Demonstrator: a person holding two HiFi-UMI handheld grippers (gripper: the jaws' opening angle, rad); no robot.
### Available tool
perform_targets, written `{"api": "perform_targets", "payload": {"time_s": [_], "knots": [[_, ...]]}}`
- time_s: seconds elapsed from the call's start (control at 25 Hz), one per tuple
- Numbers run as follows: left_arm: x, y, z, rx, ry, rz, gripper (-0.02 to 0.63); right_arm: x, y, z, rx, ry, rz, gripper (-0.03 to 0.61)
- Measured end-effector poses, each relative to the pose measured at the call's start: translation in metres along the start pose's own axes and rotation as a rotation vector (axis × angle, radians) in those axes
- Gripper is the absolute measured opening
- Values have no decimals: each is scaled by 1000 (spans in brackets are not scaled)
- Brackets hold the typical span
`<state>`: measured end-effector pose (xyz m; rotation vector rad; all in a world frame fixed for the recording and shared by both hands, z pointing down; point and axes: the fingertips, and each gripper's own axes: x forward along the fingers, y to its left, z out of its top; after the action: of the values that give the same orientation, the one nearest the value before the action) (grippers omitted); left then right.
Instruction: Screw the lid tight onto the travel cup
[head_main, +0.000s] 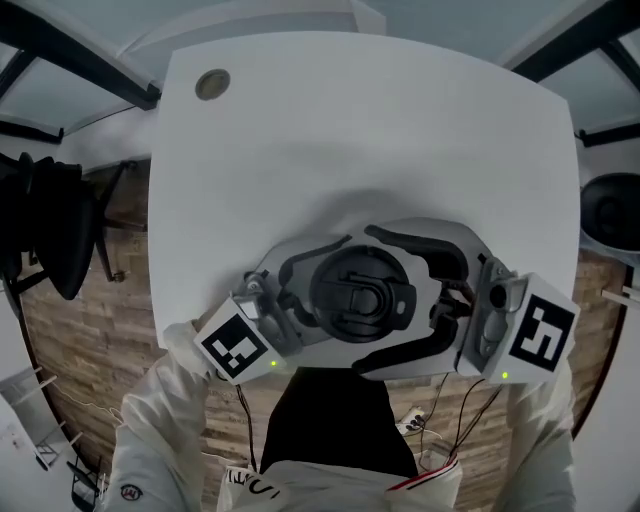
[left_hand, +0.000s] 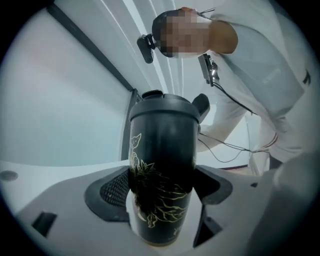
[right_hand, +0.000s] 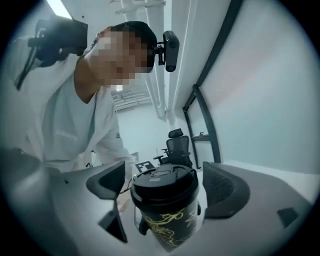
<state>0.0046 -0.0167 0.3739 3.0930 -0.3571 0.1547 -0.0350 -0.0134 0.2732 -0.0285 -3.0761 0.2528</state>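
Currently the travel cup (left_hand: 161, 160) is seen as a black tumbler with a gold line drawing on its wall: branching, plant-like strokes with an animal-like figure above. It is capped by a black lid (right_hand: 162, 182) with a wider rim and a moulded flip closure on top. The lid is seated level on the cup mouth; how tight it is cannot be told.

The cup's contents are hidden by the lid, and nothing is shown spilled on the table (head_main: 380, 130).

The cup is placed at the near edge of the white table, right in front of the person, between both tools. A round grommet (head_main: 212, 85) is set in the far left corner of the table, well apart from it.

The cup is stood upright, long axis vertical, lid up. It is viewed end-on from the head camera, so mostly the lid is shown there. A slight slant is seen in the right gripper view.

The left gripper (left_hand: 161, 189) is clamped on the cup body, with the ribbed pads (left_hand: 114, 190) pressed against both sides of the lower wall.

The right gripper (right_hand: 166, 185) is spread wide at lid height. The lid is bracketed by its pads (right_hand: 222, 187), with a gap on each side and no contact.
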Motion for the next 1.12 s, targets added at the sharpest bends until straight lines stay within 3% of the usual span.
{"api": "perform_targets", "payload": {"time_s": [0.12,0.24,0.32,0.4,0.64,0.76,0.84,0.92,1.04,1.12], "knots": [[2,0,2,-5,2,-34,388,9,-1,2,-29,-2,35,454],[2,0,2,-11,-1,-20,388,11,-7,5,-41,-35,-26,451],[2,1,3,-17,-5,15,388,10,-11,8,-42,-72,-114,445],[2,3,2,-37,-9,81,388,6,-15,11,-39,-112,-273,442],[3,4,-3,-68,-2,377,388,-12,-22,7,-1,-198,-922,442],[3,3,-1,-57,-5,458,388,-16,-19,2,-1,-192,-1071,442],[4,3,-1,-48,-6,448,388,-15,-17,0,6,-198,-1058,442],[5,2,-1,-35,-7,403,388,-14,-14,3,26,-234,-969,442],[3,-1,0,-8,-14,284,388,-15,-7,9,58,-255,-741,444],[0,-4,-1,-3,-25,183,388,-13,0,6,90,-209,-521,445]]}}
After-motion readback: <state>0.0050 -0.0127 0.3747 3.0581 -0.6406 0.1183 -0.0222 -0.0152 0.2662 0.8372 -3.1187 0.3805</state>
